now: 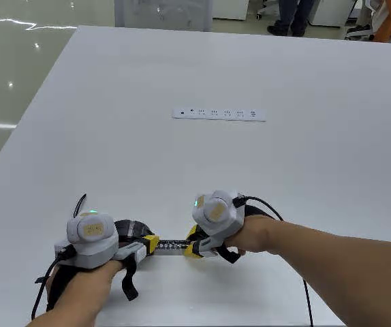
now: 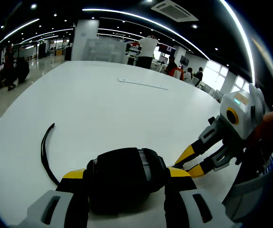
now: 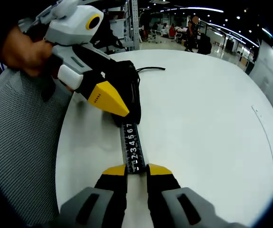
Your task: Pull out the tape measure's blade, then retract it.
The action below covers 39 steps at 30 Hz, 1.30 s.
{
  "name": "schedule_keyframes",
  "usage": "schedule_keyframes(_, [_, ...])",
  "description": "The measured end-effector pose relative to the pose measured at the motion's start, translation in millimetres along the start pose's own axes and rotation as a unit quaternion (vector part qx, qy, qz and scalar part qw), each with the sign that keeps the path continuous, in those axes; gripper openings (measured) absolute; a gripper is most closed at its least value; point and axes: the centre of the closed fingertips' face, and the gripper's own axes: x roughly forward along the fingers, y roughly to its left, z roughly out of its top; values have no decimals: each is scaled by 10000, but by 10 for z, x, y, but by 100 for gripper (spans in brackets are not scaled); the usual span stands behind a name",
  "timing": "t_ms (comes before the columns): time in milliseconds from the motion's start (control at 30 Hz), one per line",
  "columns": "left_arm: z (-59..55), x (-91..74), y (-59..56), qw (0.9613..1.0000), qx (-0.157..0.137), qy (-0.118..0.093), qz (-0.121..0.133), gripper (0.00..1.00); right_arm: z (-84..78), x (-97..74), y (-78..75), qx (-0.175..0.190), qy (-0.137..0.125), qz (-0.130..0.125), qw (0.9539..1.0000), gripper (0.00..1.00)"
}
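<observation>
Light: bright, even, from ceiling strip lights [image 2: 141, 19].
Shadows: faint, soft on white table [image 1: 250, 170].
Glare: reflections on glossy floor [image 1: 11, 68].
Distortion: strong fisheye bending in both gripper views.

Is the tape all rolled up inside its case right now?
No: a short numbered stretch of blade runs out from the black tape measure to the right hand-held gripper, whose jaws pinch its end.
</observation>
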Motion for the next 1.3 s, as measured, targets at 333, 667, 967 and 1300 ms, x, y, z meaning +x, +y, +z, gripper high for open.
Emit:
schedule_keyframes(333, [2, -4, -1, 10000, -6, -3, -2, 61, 43, 36, 15, -13, -31, 25, 10000, 14])
schedule_keyframes(667, [-6, -7, -3, 10000, -20, -3, 3, 61, 79, 61, 29, -19, -41, 45, 10000, 14])
schedule_keyframes(967, [-4, -3, 2, 10000, -32, -3, -3, 61, 154, 111, 37, -34, -94, 50, 9999, 14])
schedule_keyframes(1300, [-2, 4, 1, 10000, -49, 11, -18, 61, 280, 225, 58, -89, -197, 52, 9998, 14])
